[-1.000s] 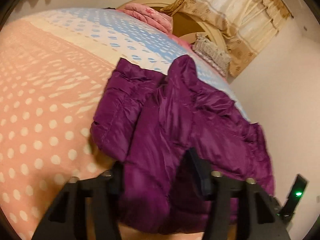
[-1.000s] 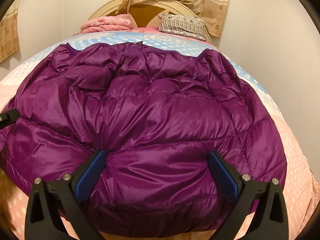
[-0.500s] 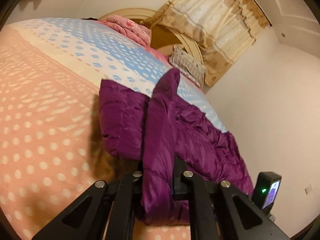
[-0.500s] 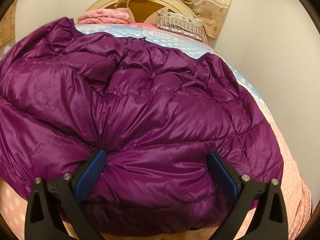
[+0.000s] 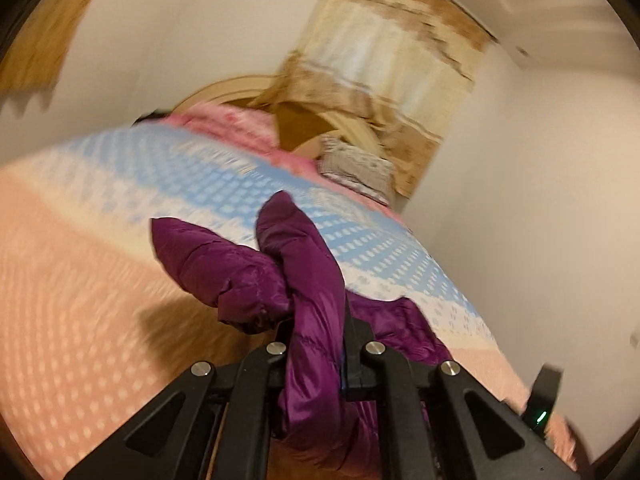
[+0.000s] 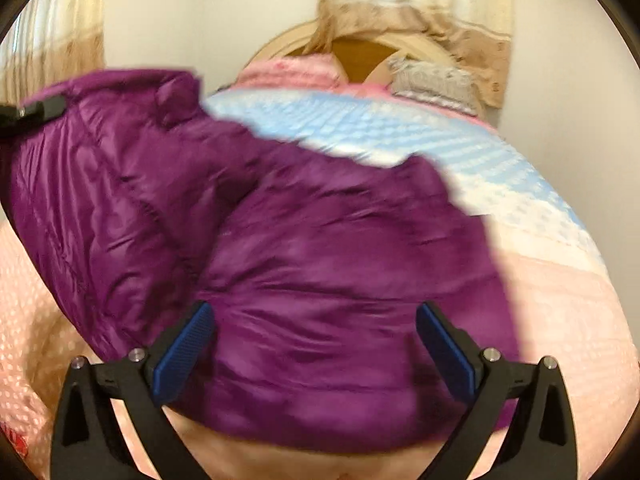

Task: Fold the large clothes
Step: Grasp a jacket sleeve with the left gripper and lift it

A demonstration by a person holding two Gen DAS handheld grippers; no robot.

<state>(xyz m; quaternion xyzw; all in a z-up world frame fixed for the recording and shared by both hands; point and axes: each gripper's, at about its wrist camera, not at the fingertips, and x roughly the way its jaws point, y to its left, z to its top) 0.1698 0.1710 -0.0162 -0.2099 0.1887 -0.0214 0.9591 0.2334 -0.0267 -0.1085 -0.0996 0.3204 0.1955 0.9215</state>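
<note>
Lying on bed [image 6: 560, 280]: purple jacket [image 6: 320, 260] is sprawling across the spotted cover.
Left tongs [image 5: 316, 344]: pinching a raised jacket fold.
Right tongs [image 6: 316, 344]: hovering spread wide, jacket hem lying between its fingers.

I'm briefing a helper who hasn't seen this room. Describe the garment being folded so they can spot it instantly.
Start at the bed with the pink and blue dotted bedspread below the arched wooden headboard. Spread across its near, pink end lies the shiny purple quilted puffer jacket, one edge pinched in the left tool. It is the only dark, glossy item; the folded pink blanket and grey striped pillow sit at the headboard.
</note>
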